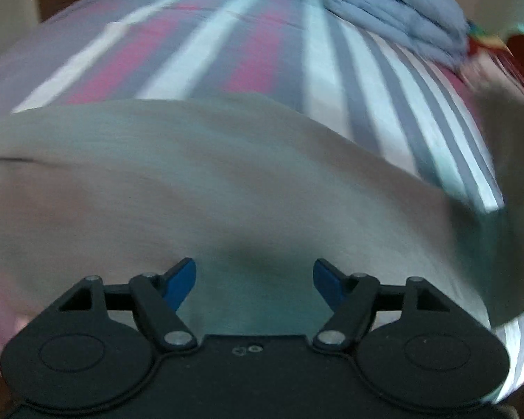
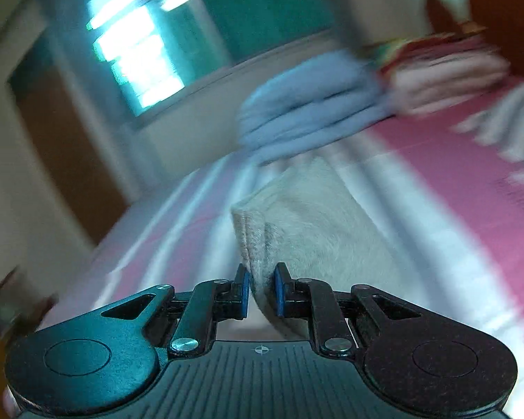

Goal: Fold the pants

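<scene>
The pale beige pants point(image 1: 206, 188) lie spread on a striped bed sheet point(image 1: 227, 45), filling the lower half of the left wrist view. My left gripper point(image 1: 255, 279) is open and empty, its blue pads just above the fabric. My right gripper point(image 2: 262, 289) is shut on an edge of the pants point(image 2: 307, 223), with cloth pinched between its blue pads; the fabric stretches away from it over the bed. Both views are blurred by motion.
A folded blue garment point(image 1: 394, 7) lies at the far side of the bed and shows in the right wrist view point(image 2: 311, 111) too. Beside it sits a stack of pink and colourful cloth point(image 2: 447, 70). A window point(image 2: 136, 52) and a wooden door point(image 2: 63, 146) are behind.
</scene>
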{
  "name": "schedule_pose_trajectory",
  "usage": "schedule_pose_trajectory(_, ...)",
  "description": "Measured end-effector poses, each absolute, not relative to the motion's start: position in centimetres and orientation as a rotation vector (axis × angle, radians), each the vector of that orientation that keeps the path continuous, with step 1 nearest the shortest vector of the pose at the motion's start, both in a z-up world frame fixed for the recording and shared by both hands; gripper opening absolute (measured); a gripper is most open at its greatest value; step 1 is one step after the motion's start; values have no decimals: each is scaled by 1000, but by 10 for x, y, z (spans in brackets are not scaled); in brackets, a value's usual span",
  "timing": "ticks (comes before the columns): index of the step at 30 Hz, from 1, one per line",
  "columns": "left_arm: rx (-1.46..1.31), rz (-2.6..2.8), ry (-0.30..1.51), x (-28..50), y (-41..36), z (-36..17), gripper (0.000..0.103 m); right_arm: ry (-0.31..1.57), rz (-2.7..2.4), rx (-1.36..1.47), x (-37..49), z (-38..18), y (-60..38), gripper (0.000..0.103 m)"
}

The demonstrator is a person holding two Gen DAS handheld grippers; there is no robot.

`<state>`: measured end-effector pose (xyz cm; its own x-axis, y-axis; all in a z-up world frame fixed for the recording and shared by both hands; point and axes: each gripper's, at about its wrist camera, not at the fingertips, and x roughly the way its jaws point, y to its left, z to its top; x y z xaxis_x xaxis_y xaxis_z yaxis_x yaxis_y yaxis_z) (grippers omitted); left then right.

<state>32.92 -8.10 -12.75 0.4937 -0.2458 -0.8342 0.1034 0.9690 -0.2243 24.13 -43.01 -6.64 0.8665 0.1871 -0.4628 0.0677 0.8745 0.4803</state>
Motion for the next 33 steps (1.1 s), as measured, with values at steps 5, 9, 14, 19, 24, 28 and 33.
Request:
schedule_pose_trajectory(5,-186,-108,1035,337,-25,-131,66,691,194,489,268,-120,-337,15)
schedule_pose_trajectory(9,-230,-66,1053,336,2,-139,66,808,184,435,280,-168,-291,15)
schedule_pose_trajectory(14,-249,-70,1040,330,11,-136,66,906,208,407,290,-178,-284,57)
schedule_pose_trajectory(19,-282,-60,1034,324,20,-133,66,716,256,324,277,-126,-291,86)
schedule_pose_trajectory(24,-264,-64,1029,321,17,-133,66,812,234,259,293,-151,-286,85)
schedule_pose_trajectory(28,-265,-132,1041,328,0,-130,67,793,270,67,278,-172,-253,66)
schedule_pose_trajectory(33,-260,-268,1080,351,-48,-125,66,774,245,272,265,-176,-285,40)
